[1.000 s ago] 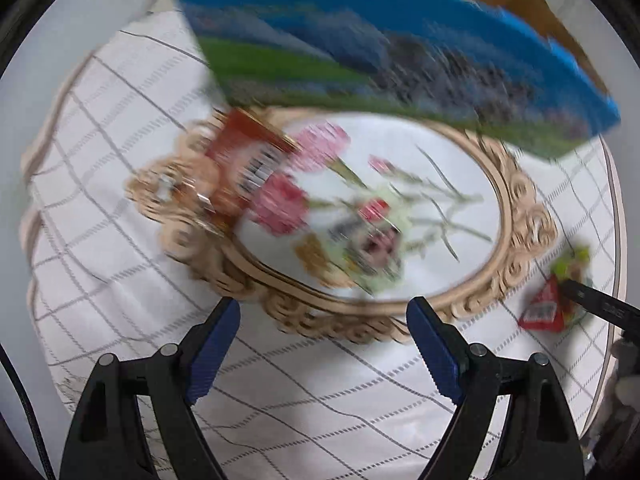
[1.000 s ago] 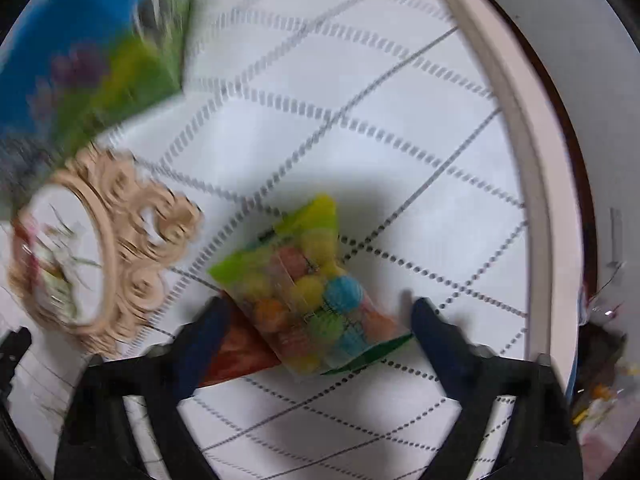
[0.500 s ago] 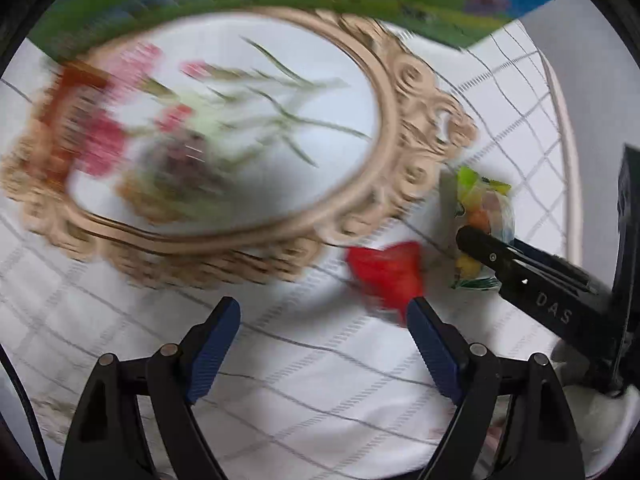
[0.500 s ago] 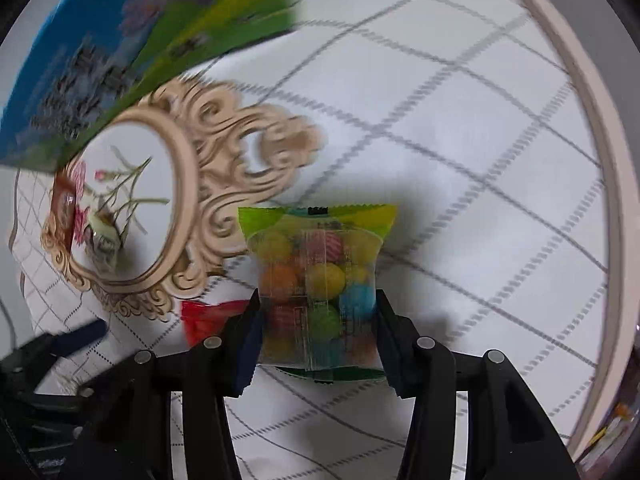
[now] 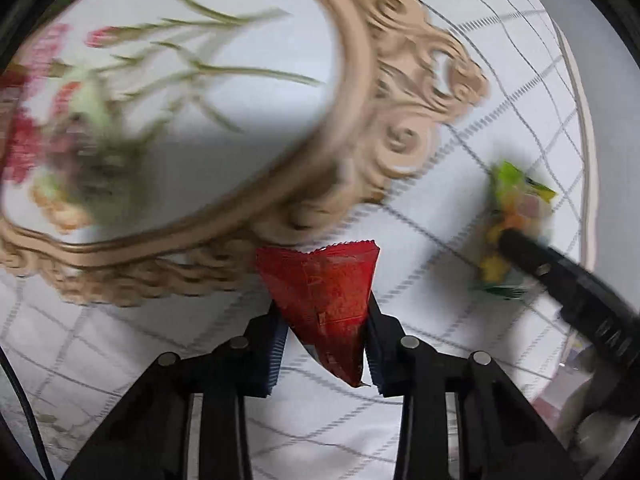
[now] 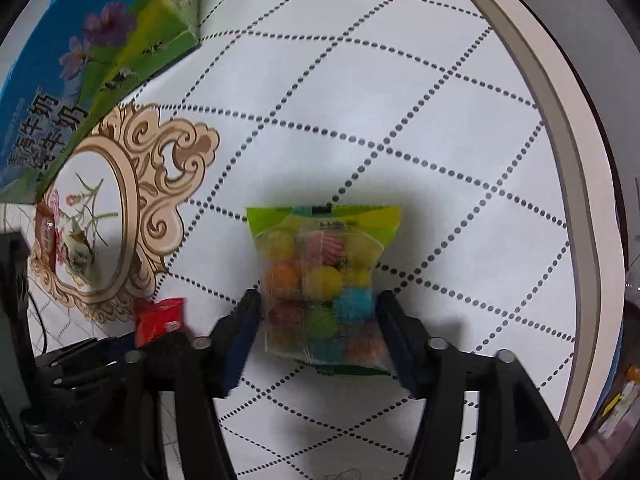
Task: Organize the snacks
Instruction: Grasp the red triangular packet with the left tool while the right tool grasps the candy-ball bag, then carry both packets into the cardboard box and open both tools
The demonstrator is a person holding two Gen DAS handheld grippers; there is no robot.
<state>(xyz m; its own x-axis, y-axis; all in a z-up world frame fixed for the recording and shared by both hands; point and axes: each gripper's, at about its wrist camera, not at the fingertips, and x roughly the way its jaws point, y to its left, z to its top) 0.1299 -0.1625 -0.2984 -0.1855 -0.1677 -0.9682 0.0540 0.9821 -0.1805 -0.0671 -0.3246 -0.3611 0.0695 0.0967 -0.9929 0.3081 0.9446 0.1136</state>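
Two snack packets show in the left wrist view. The left hand-held gripper [image 5: 326,344] is clamped on a red packet [image 5: 322,292], its blue pads pressing the packet's narrowing lower end from both sides while the wider, crimped top edge fans out above them. Behind the packet lies the carved beige border of a floral oval printed on the white, grid-lined cloth [image 5: 400,432] that covers the bench. Off to the right, a bag of coloured candy balls [image 5: 514,224] lies on the cloth, with a dark finger of the other hand-held gripper across its lower part. This view is blurred, so finer print cannot be read.

From the right wrist view, the right hand-held gripper [image 6: 318,316] straddles the candy bag [image 6: 322,280], which lies flat on the cloth [image 6: 440,140] with its green header pointing away. The jaws are opening; the bag sits between them, and both pads stand at its edges without visibly squeezing it. At lower left the red packet [image 6: 158,318] appears in the left hand-held gripper [image 6: 120,354]. A blue-and-green milk carton [image 6: 92,64] lies at upper left, overlapping the oval.
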